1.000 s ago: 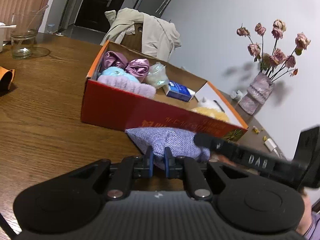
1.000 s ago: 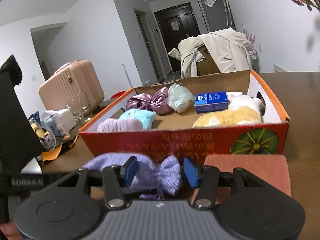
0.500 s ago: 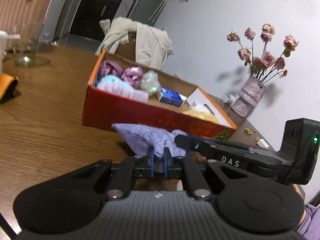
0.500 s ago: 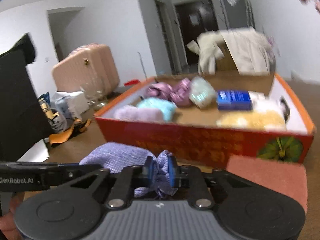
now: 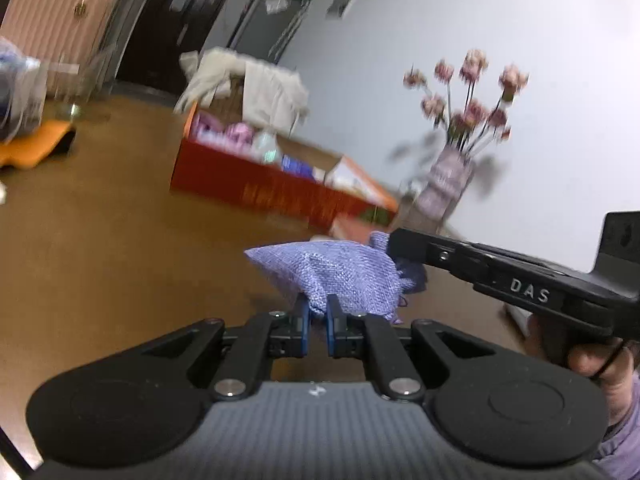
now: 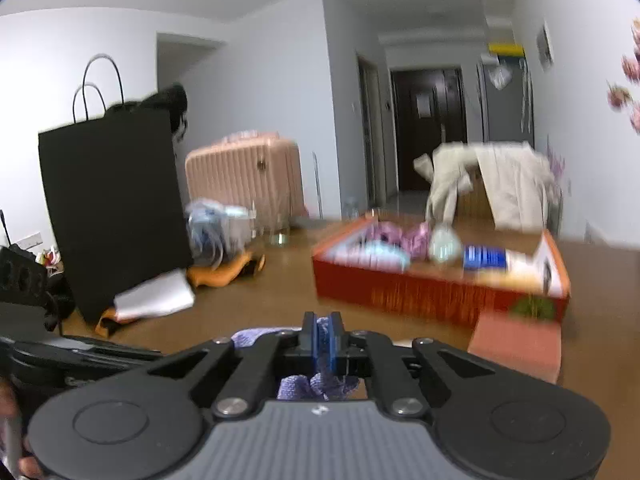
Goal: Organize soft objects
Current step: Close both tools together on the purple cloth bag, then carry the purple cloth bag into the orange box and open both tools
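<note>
The purple woven pouch point(image 5: 332, 272) is held clear of the wooden table point(image 5: 100, 248) by both tools. The left gripper point(image 5: 318, 320) is clamped on the pouch's lower edge, as it was a second ago. The right gripper point(image 6: 323, 338) is now pinched tight on the gathered neck of the pouch, whereas a second ago its fingers stood apart on either side of that neck; they have just been closing onto the fabric. The red cardboard box point(image 6: 432, 292) of soft items, earlier just behind the pouch, is now seen well apart from it, farther back on the table. The pink cloth point(image 6: 516, 344) lies just before the box. Both views are blurred.
</note>
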The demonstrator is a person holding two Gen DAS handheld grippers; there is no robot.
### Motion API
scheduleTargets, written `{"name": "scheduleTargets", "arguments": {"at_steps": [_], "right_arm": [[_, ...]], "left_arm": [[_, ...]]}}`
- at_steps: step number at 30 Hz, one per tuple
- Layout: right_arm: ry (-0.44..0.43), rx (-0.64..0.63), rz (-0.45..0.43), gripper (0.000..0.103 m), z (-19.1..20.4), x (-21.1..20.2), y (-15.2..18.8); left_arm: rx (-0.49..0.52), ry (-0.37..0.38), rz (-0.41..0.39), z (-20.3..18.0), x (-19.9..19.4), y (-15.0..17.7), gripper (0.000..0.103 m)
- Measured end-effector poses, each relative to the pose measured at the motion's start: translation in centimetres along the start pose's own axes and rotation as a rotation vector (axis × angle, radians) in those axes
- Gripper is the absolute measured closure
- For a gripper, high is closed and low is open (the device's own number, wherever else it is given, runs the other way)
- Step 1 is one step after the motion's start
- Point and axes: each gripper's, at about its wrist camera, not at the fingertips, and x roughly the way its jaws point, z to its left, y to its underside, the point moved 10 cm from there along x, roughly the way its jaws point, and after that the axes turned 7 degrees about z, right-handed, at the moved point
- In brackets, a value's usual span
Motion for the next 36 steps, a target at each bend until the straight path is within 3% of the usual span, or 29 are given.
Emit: {"name": "scheduleTargets", "arguments": {"at_steps": [4, 5, 6, 7, 9, 11, 13, 15, 18, 20, 21, 25, 26, 28, 33, 36], "right_arm": [[0.005, 0.085, 0.049, 0.098, -0.8, -0.2, 3.7], [0.015, 0.100, 0.044, 0.093, -0.9, -0.6, 4.2], [0.034, 0.112, 0.037, 0.091, -1.0, -1.1, 4.5], [0.041, 0.124, 0.036, 0.089, -1.2, -1.5, 4.9], [0.033, 0.174, 0.017, 0.086, -1.9, -2.5, 5.3], [0.013, 0.220, -0.001, 0.067, -2.4, -3.1, 5.6], [0.015, 0.270, -0.014, 0.059, -2.7, -3.0, 5.6], [0.020, 0.292, -0.003, 0.057, -2.6, -2.3, 5.7], [0.004, 0.324, 0.016, 0.046, -2.3, -0.4, 6.1], [0.005, 0.366, 0.053, 0.047, -2.4, 0.9, 6.7], [0.000, 0.365, 0.059, 0.048, -2.3, 1.3, 6.9], [-0.009, 0.354, 0.077, 0.069, -1.7, 2.1, 7.4], [-0.023, 0.362, 0.082, 0.078, -1.7, 2.3, 7.6], [-0.041, 0.375, 0.091, 0.081, -1.5, 2.5, 7.7], [-0.049, 0.348, 0.042, 0.082, -1.7, 1.6, 4.9], [-0.076, 0.324, -0.025, 0.082, -3.0, 1.2, 1.0]], "left_arm": [[0.018, -0.040, 0.052, -0.2, 0.7, 2.5, 0.094], [0.034, -0.061, 0.045, -0.2, 0.6, 2.9, 0.093], [0.044, -0.094, 0.043, -0.2, 0.5, 3.2, 0.086], [0.052, -0.128, 0.045, 0.1, 0.4, 3.4, 0.069], [0.054, -0.143, 0.035, 0.2, -0.4, 3.5, 0.054], [0.055, -0.112, 0.012, 0.0, -1.5, 3.2, 0.043], [0.056, -0.103, -0.014, -0.1, -2.1, 2.6, 0.037], [0.064, -0.110, -0.033, -0.2, -2.3, 2.0, 0.035], [0.027, -0.092, -0.012, 0.4, -1.5, 1.7, 0.037], [0.006, -0.088, 0.014, 0.8, -0.7, 1.7, 0.045], [0.003, -0.079, 0.026, 0.9, -0.3, 1.8, 0.053], [0.023, -0.088, 0.090, 1.2, 1.1, 2.8, 0.088], [0.017, -0.069, 0.099, 1.2, 1.2, 2.8, 0.088], [0.005, -0.044, 0.097, 1.2, 1.2, 2.7, 0.091], [0.028, -0.016, 0.064, 0.2, 0.8, 0.0, 0.091], [0.061, 0.005, 0.014, -0.5, 1.0, -4.3, 0.091]]}}
